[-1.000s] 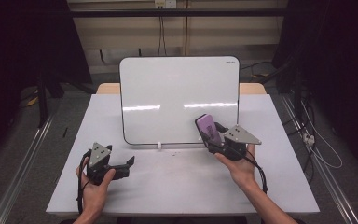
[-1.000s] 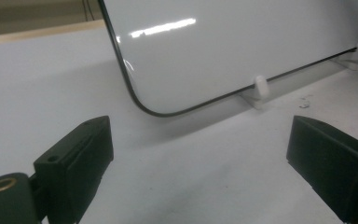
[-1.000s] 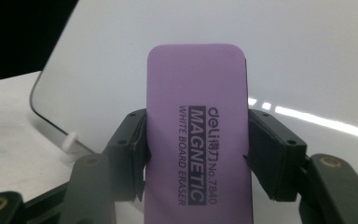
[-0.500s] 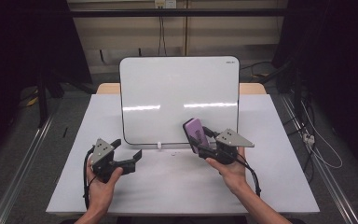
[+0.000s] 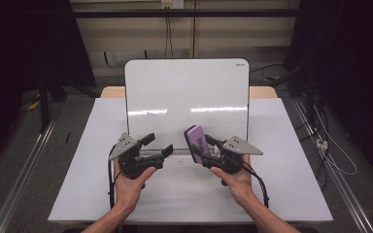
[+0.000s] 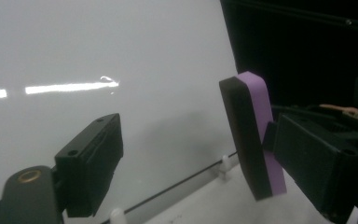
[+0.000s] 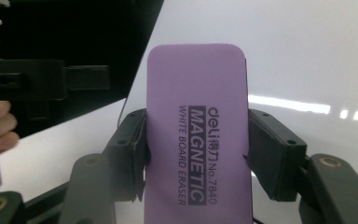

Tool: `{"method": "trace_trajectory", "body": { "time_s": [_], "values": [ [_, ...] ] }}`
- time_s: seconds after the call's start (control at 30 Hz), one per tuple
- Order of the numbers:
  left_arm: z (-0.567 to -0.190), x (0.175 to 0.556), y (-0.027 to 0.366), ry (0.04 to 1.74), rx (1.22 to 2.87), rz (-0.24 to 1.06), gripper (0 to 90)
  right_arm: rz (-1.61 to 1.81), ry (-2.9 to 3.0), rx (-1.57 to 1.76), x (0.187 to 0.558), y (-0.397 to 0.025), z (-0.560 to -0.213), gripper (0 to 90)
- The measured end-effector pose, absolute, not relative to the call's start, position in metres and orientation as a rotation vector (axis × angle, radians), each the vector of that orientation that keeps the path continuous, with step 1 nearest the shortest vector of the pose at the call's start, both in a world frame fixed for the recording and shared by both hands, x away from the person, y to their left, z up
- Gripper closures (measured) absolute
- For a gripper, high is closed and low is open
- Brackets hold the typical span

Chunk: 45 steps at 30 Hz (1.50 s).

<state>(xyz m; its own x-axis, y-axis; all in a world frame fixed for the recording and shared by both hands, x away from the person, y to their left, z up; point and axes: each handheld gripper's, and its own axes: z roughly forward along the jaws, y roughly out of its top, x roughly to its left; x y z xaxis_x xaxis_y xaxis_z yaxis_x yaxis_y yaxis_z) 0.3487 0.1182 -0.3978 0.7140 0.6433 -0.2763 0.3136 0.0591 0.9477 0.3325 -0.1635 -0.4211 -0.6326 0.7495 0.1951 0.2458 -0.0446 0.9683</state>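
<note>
A purple whiteboard eraser [image 5: 198, 143] with a black felt face is held upright in my right gripper [image 5: 205, 154], whose two jaws press its long edges. The right gripper view shows the eraser's [image 7: 198, 126] printed purple back and that gripper [image 7: 196, 154] shut on it. My left gripper [image 5: 158, 144] stands open just left of the eraser, with nothing between its jaws. In the left gripper view the eraser [image 6: 254, 140] is edge-on, and one left finger [image 6: 91, 168] is at the lower left. A blank whiteboard [image 5: 187, 97] stands behind both.
The whiteboard rests on small white feet [image 6: 223, 163] on a white table [image 5: 291, 160]. A metal rail [image 5: 22, 170] runs along the table's left side, and cables [image 5: 330, 150] lie on the floor to the right.
My left gripper has moved right and away from me, towards the eraser. The right gripper has carried the eraser left and slightly nearer, so the two grippers are now close together.
</note>
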Motion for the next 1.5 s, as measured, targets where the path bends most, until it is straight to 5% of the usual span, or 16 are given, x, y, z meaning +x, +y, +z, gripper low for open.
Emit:
{"method": "trace_trajectory", "body": {
  "time_s": [0.73,1.33,1.5],
  "values": [
    [-0.401,0.355,0.078,0.772,1.468,0.217,55.1,1.765,1.839,1.048,0.329,-0.153,-0.423,42.0],
    [-0.398,0.356,0.075,0.786,1.484,0.189,62.9,1.78,1.835,1.032,0.328,-0.152,-0.423,40.9],
    [-0.393,0.36,0.081,0.79,1.482,0.203,63.4,1.759,1.876,1.032,0.327,-0.154,-0.424,27.3]
  ]
}}
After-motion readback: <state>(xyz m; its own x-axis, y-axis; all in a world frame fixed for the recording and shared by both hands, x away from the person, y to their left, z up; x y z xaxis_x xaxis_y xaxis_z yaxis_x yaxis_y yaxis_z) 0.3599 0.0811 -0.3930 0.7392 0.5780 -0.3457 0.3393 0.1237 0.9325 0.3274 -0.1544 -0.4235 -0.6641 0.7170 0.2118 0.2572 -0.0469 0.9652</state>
